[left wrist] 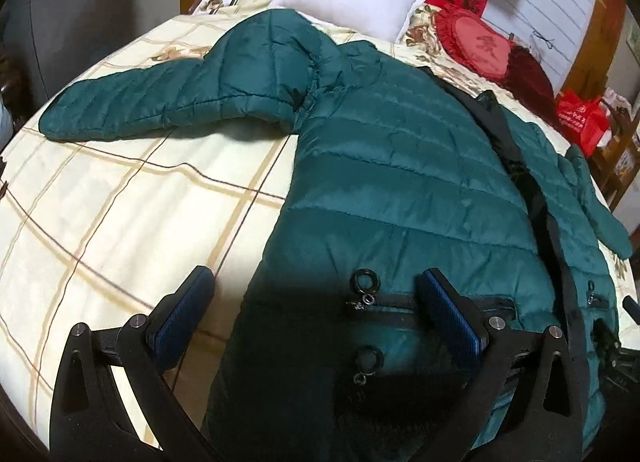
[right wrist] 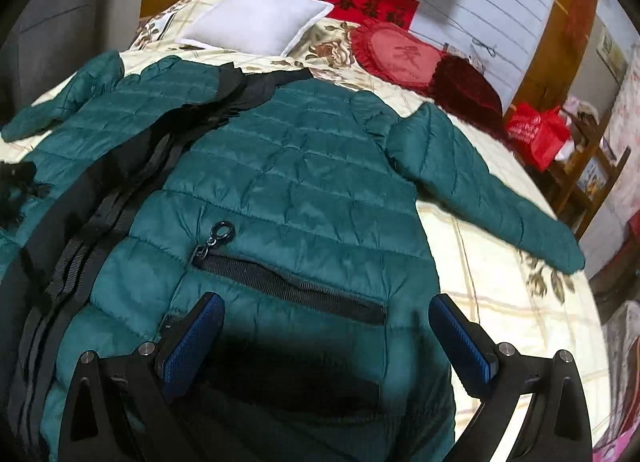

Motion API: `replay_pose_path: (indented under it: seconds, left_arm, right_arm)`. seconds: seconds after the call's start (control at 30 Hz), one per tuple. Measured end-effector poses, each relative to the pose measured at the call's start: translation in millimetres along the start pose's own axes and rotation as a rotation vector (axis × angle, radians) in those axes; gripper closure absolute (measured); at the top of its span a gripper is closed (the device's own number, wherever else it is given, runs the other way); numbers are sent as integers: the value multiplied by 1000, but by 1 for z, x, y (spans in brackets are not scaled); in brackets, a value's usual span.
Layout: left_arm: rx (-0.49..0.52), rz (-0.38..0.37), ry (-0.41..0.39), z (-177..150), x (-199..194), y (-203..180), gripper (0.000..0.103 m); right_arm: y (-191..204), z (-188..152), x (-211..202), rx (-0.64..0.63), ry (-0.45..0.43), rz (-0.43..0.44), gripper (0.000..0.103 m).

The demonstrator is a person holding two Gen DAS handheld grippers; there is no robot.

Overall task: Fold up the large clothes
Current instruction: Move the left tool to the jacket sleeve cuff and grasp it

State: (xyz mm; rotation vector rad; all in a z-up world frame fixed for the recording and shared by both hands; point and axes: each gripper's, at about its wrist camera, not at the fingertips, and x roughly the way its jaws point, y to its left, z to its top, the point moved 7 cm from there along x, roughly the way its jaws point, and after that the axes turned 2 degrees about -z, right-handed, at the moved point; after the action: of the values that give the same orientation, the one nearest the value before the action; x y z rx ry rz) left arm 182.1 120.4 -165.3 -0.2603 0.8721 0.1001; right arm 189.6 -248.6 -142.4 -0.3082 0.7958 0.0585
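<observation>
Cream bedding with a tan check (left wrist: pixel 120 165) covers the whole bed, and a dark-green quilted coat (left wrist: pixel 384 165) lies spread flat across it, front up, collar toward the headboard wall.

Starting at the left, the left-wrist view takes in the coat's left sleeve (left wrist: pixel 132 105), stretched straight out over the bare bedding. The left gripper (left wrist: pixel 316 290) hangs low above the coat's hem side, its jaws spread wide with nothing between them: one blue pad over the bedding, the other over a pocket zip with a black ring pull (left wrist: pixel 366 280).

Down the coat's middle runs the black open front placket (right wrist: pixel 132 189), which the right-wrist view shows far more fully.

Further right, the right gripper (right wrist: pixel 326 314) also hovers with jaws spread wide and empty, just over the other front panel near a zipped pocket (right wrist: pixel 288 286). Only this view shows the right sleeve (right wrist: pixel 492 189) at full length, angled out across the bedding toward the bed's edge.

Beyond the coat, both views catch a white pillow (right wrist: pixel 256 17), a red heart-shaped cushion (right wrist: pixel 400 51), a red banner with dark characters (right wrist: pixel 360 1) on the wall, and a red bag (right wrist: pixel 536 133) off the bed's right side.
</observation>
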Motion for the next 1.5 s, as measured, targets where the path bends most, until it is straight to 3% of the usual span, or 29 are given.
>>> replay_pose_path:
  seconds: [0.3, 0.37, 0.47, 0.6, 0.67, 0.77, 0.83, 0.93, 1.1, 1.23, 1.37, 1.5]
  left_arm:
    - [92, 3, 28, 1, -5, -11, 0]
    - [109, 55, -39, 13, -22, -3, 0]
    - [134, 73, -145, 28, -45, 9, 0]
    - [173, 88, -71, 31, -51, 33, 0]
    - [143, 104, -48, 34, -50, 58, 0]
    - [61, 120, -39, 37, -45, 102, 0]
    - [-8, 129, -43, 44, -43, 133, 0]
    - [-103, 120, -35, 60, -36, 184, 0]
    - [-299, 31, -20, 106, -19, 258, 0]
    - [-446, 73, -16, 133, 5, 313, 0]
    - [-471, 105, 26, 143, 38, 336, 0]
    - [-414, 115, 1, 158, 48, 334, 1]
  right_arm:
    - [-16, -21, -14, 50, 52, 26, 1]
    - [-19, -13, -21, 47, 68, 15, 2]
    - [-21, 18, -63, 77, -45, -107, 1]
    - [-4, 33, -100, 202, -128, -61, 1]
    - [12, 29, -103, 230, -137, -7, 1]
    - [24, 20, -111, 248, -231, -37, 2]
    - [24, 21, -113, 256, -248, -39, 2]
    - [8, 17, -122, 335, -300, -86, 2]
    - [-11, 7, -120, 401, -272, -144, 2]
    - [-12, 6, -112, 398, -240, -140, 2]
    - [-12, 3, -111, 384, -229, -143, 2]
    - [-15, 0, -112, 387, -228, -152, 2]
